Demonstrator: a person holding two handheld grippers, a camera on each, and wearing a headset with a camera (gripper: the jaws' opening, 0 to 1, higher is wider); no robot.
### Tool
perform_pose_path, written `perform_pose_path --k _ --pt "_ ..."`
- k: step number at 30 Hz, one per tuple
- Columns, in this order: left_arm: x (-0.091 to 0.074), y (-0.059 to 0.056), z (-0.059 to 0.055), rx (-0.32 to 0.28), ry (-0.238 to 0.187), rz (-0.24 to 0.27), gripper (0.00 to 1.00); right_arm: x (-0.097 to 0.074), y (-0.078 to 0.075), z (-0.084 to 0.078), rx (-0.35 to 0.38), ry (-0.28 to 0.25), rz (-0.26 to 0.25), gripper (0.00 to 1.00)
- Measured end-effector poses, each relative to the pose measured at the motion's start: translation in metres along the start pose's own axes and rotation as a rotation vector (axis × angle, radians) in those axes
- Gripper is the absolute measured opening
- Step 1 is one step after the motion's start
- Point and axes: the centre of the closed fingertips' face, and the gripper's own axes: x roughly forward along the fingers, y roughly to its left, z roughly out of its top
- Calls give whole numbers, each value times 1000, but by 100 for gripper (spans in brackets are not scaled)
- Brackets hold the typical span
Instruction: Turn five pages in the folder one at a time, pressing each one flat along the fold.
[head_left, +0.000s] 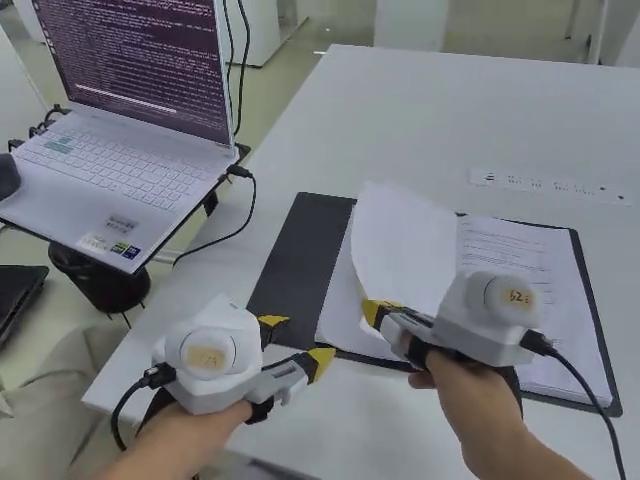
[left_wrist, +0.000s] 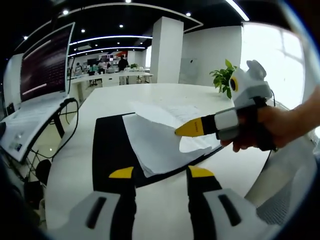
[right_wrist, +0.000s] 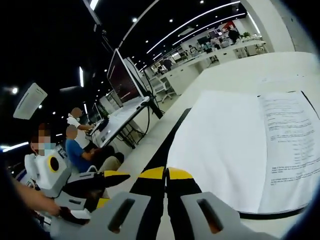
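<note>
At far left an open laptop (head_left: 120, 150) sits on a raised stand. Beside it, near the front edge of the white tabletop (head_left: 420, 110), a hand holds the left tool (head_left: 297, 340) just short of the folder, its yellow-tipped jaws spread and holding nothing. The black folder (head_left: 300, 250) lies open on the tabletop. One page (head_left: 405, 245) stands curled up off the stack over the fold. The right tool (head_left: 378, 313) has its jaws pressed together, pinching that page's lower edge.
</note>
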Motion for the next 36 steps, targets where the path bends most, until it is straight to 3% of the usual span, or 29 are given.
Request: perform_pose_path --k 9,16,24,31,34,36 --pt "-6 -1 -6 -13 9 6 39 32 0 -28 -7 107 3 0" --pt "-8 -1 -14 9 30 1 38 46 -5 -45 -33 176 -6 0" --pt "-5 -3 -17 34 56 -8 38 50 -5 -54 -48 201 -10 0" --pt "3 -3 -18 62 70 -19 38 48 -5 -53 -10 190 32 3" --pt "6 -3 -18 68 74 -23 38 46 -4 -50 -11 174 44 7" --pt "9 -4 -19 81 82 -31 38 43 -2 -44 26 144 62 10"
